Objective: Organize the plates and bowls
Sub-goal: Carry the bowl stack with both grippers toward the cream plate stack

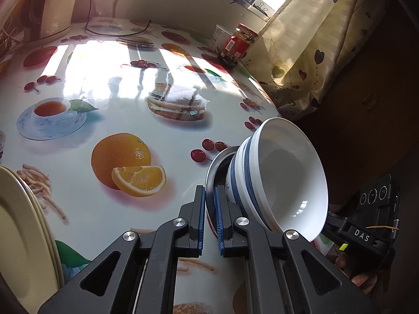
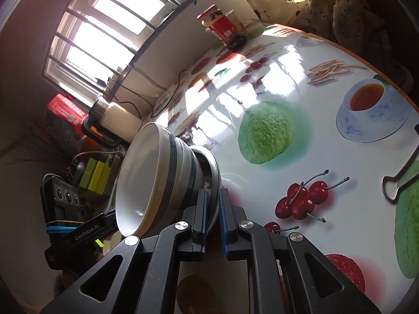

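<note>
Both claws are clamped on the rim of the same metal bowl (image 1: 213, 167), which is tipped on edge above the counter (image 1: 110, 91) and carries a nested stack of white bowls with blue bands (image 1: 285, 178) inside it, their open mouths turned sideways. The left claw (image 1: 209, 217) pinches the steel rim between its blue pads, jaws nearly together; the right claw (image 2: 215, 217) grips the rim from the opposite side in the same tight way. In the right wrist view the banded bowls (image 2: 146, 178) lean left of the metal bowl (image 2: 213, 172). Cream plates (image 1: 23, 225) stand at the left edge of the left wrist view. A red-labelled jar (image 1: 239, 43) sits far back on the fruit-printed counter, near the curtain (image 1: 314, 52).
</note>
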Available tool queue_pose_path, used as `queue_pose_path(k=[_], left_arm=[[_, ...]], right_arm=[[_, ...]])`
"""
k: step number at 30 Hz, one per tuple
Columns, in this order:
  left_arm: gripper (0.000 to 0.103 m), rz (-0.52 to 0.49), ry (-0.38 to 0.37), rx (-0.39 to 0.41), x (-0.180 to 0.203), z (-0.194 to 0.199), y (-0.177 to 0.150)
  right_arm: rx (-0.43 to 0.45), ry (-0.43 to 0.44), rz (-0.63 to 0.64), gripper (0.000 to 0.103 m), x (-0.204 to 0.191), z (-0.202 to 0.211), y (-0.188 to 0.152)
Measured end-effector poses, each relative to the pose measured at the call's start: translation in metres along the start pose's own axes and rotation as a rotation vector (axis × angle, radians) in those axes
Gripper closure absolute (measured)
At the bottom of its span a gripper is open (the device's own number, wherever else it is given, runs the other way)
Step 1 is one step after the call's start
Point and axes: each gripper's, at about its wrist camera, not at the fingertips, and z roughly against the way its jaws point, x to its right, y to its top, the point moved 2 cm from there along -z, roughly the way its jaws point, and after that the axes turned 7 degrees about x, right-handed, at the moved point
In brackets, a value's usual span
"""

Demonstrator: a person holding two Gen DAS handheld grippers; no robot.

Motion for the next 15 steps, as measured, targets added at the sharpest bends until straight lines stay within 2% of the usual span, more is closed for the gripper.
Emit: queue_pose_path(k=[15], left_arm=[[0.095,0.011,0.016,0.052,-0.003,0.022,0.004]], right_arm=[[0.004,0.028,0.036,0.092,-0.021,0.0,0.004]])
